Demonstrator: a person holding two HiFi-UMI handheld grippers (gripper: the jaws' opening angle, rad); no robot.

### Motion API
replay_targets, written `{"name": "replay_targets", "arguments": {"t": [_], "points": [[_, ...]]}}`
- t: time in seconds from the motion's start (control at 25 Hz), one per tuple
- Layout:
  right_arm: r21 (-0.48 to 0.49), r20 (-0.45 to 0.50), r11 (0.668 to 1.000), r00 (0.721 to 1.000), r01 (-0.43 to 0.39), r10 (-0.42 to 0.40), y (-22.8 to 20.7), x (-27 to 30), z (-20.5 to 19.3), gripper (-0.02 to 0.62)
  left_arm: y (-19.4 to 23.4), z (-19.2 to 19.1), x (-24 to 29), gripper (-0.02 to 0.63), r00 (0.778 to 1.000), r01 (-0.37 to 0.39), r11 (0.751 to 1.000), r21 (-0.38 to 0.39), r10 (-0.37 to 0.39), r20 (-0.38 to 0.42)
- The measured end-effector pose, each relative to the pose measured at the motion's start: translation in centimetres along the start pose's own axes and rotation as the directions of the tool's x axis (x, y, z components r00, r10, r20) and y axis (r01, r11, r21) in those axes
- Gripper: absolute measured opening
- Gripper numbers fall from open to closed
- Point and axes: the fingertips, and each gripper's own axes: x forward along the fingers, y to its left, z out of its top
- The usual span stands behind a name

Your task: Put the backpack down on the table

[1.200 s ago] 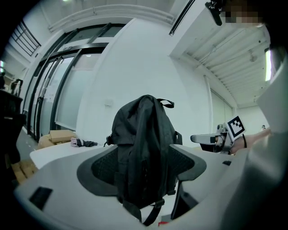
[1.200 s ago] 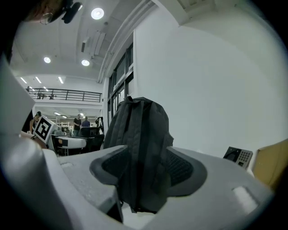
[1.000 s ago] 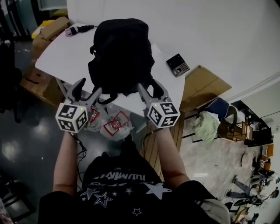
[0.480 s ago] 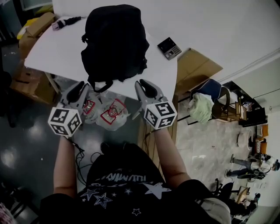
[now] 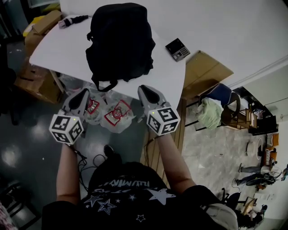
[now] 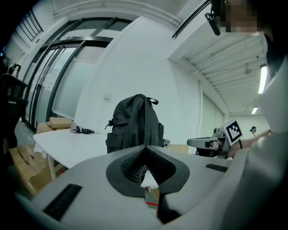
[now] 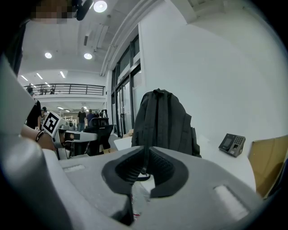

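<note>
Black backpack stands upright on the white table. I hold both forearms out side by side, short of it: left tongs pinched together, empty; right tongs closing, empty.

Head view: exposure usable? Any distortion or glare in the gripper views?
Head view: dim, black fabric backpack nearly detail-free against the bright white table. Left gripper view: fisheye bending, dark vignette corners. Right gripper view: same warp, ceiling lights bloom.
</note>
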Motion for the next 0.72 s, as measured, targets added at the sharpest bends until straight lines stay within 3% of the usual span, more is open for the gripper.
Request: {"name": "replay_targets", "arguments": {"t": [0.16, 0.72], "points": [[0.021, -0.011, 1.000, 1.000, -0.014, 0.015, -0.3, -1.7, -1.2, 0.003, -1.9, -0.7, -1.2, 0.011, 1.000, -0.017, 1.000, 0.006, 0.017, -0.005], [-0.002, 0.020, 0.997, 0.997, -0.079, 0.079, 0.9, -9.3, -0.9, 0.000, -10.5, -1.6, -5.4, 0.012, 0.998, -0.061, 0.997, 0.035, 0.061, 0.000]]}}
